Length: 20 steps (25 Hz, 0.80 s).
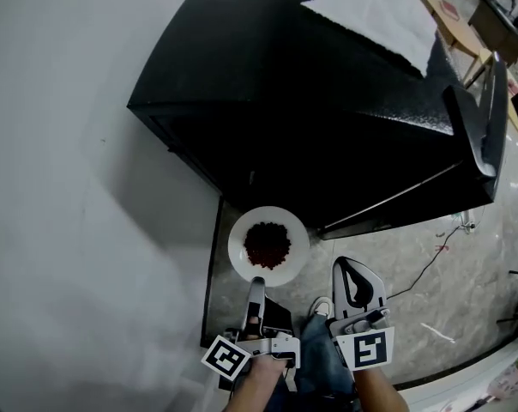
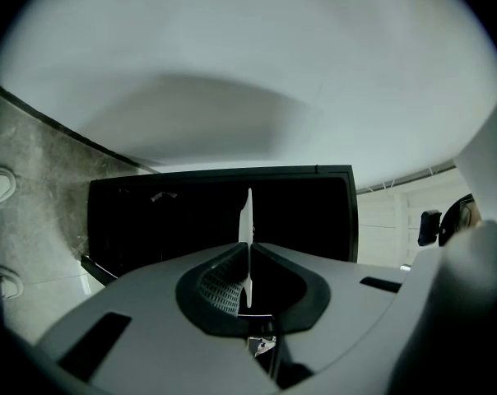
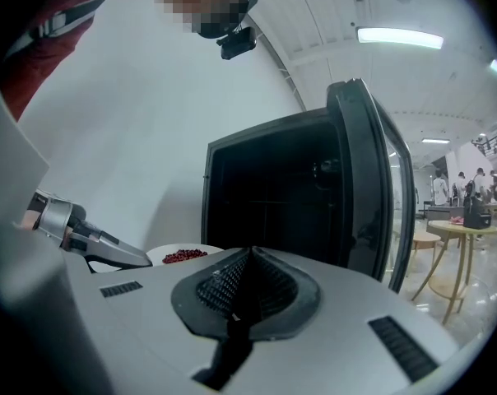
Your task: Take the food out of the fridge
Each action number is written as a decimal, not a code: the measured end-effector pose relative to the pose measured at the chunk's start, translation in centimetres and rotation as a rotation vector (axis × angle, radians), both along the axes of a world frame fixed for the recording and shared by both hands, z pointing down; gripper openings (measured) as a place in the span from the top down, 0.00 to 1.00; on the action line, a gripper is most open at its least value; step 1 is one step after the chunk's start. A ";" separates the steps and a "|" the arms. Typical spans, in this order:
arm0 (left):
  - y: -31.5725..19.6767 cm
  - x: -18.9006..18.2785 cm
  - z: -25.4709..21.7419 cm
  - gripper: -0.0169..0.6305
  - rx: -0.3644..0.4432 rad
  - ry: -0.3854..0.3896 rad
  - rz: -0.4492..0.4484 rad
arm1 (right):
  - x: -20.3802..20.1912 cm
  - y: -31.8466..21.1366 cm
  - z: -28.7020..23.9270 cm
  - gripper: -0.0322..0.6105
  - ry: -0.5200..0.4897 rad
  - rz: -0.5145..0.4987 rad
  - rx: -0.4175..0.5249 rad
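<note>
A white plate [image 1: 238,252] of dark red food [image 1: 268,245] hangs in front of the open black fridge [image 1: 328,127], just outside it. My left gripper [image 1: 256,285] is shut on the plate's near rim. In the left gripper view the plate [image 2: 247,212] shows edge-on as a thin white line pinched at the left gripper [image 2: 248,250]. My right gripper [image 1: 349,269] is beside it on the right, shut and holding nothing. In the right gripper view the right gripper [image 3: 248,258] faces the fridge interior [image 3: 273,196], with the plate [image 3: 160,256] and the left gripper [image 3: 109,253] at its left.
The fridge door [image 1: 480,127] stands swung open at the right. A white cloth [image 1: 379,11] lies on the fridge top. A white wall [image 1: 62,187] runs along the left. A thin cable [image 1: 422,269] crosses the stone floor. Small round tables [image 3: 450,237] stand beyond the door.
</note>
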<state>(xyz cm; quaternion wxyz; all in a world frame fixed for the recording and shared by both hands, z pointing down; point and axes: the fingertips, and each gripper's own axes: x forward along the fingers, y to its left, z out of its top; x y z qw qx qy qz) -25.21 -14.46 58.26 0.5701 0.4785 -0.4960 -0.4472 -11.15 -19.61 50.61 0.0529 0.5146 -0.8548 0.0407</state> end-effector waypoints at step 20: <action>3.8 2.1 -19.6 0.94 0.081 0.018 0.064 | 0.4 5.1 -17.4 0.91 -0.021 -0.054 0.113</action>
